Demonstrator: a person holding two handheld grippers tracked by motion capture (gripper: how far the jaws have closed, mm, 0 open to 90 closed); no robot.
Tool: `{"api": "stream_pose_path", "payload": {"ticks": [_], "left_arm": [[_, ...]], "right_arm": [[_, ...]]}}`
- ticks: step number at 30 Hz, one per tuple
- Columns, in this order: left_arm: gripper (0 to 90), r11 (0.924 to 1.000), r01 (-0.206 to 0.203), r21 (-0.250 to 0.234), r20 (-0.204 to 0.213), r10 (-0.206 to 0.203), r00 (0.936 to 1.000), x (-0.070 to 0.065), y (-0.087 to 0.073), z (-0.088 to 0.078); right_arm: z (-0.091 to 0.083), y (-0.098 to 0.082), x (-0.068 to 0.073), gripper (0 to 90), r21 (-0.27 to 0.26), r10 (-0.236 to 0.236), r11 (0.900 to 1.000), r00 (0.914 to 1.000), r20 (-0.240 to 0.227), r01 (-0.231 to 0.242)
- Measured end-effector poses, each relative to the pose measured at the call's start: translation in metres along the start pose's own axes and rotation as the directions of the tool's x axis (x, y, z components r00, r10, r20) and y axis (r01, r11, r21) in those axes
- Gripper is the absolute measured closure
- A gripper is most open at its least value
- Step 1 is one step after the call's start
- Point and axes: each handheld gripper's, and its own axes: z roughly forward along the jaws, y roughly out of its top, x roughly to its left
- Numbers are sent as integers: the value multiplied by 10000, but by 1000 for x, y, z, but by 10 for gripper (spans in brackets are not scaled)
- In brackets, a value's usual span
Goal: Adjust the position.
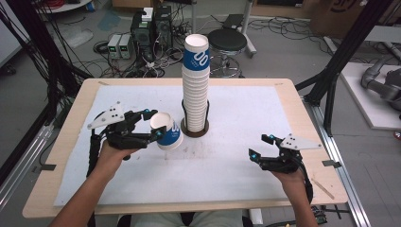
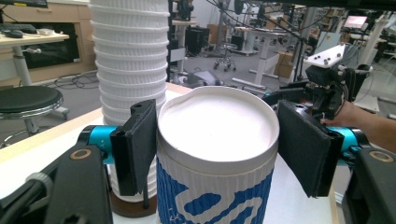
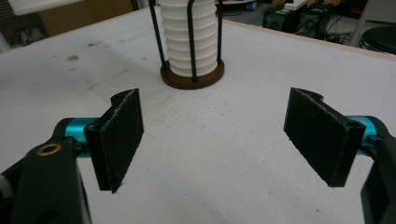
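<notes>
Clamped on a single paper cup (image 2: 217, 154): left gripper (image 1: 149, 126), pads (image 2: 140, 144) pressed against the cup's ribbed wall just under the rim, one on each side. Held just left of the tall cup stack (image 1: 196, 78) and close to it, tilted in the high view with the white mouth turned toward the person, blue print on the side. Whether resting on the white mat (image 1: 236, 165) or just above it, cannot tell. Cut off at the bottom edge of the left gripper view, so base unseen; stack's top cropped there too, round brown base (image 3: 192, 78) partly hidden behind the near jaw. Spread wide with nothing between and touching nothing: right gripper (image 1: 261, 147), over bare mat, well apart from cup and stack.
</notes>
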Motion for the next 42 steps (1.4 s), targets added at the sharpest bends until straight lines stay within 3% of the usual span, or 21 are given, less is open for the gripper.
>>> {"api": "stream_pose_path", "payload": {"ticks": [4,8,12,13,15,22,23,24,25,26,28,34,42], "left_arm": [[314,10000,0,19,188,0,9998,0,-4,6],[313,9996,-134,234,386,125,9992,-3,-11,16],[314,9993,-236,304,572,219,9981,-8,-16,25],[314,9992,-245,321,599,226,9980,-10,-17,27],[314,9988,-285,398,686,257,9973,-12,-19,31],[314,9989,-324,344,990,289,9947,-19,-20,42],[314,9988,-338,363,1041,299,9941,-20,-20,44],[314,9988,-346,361,1084,305,9936,-21,-20,46],[314,9987,-344,384,1124,298,9932,-23,-20,47],[314,9986,-345,391,1186,297,9925,-24,-20,49],[314,9984,-383,425,1267,327,9914,-27,-20,53],[315,9973,-512,532,1492,427,9879,-33,-17,63],[316,9964,-561,635,1762,441,9834,-42,-17,76]], "right_arm": [[6,4,8,204,-193,-117,9998,9973,-723,104],[12,7,15,204,-130,-269,9996,9935,-1106,257],[21,12,23,204,-228,-470,9988,9854,-1637,439],[25,16,27,203,-366,-514,9983,9801,-1917,451],[28,18,29,203,-414,-577,9979,9776,-2024,504],[46,31,44,203,-439,-912,9956,9553,-2812,822],[52,35,47,203,-433,-982,9951,9473,-3050,893],[52,35,47,203,-433,-982,9951,9473,-3050,893],[58,38,51,204,-456,-1113,9937,9380,-3284,1020],[58,38,51,204,-456,-1113,9937,9380,-3284,1020],[67,41,57,203,-493,-1254,9921,9245,-3599,1153],[78,41,63,203,-419,-1345,9908,9097,-3930,1284],[84,38,68,203,-365,-1494,9884,9040,-4006,1473]]}}
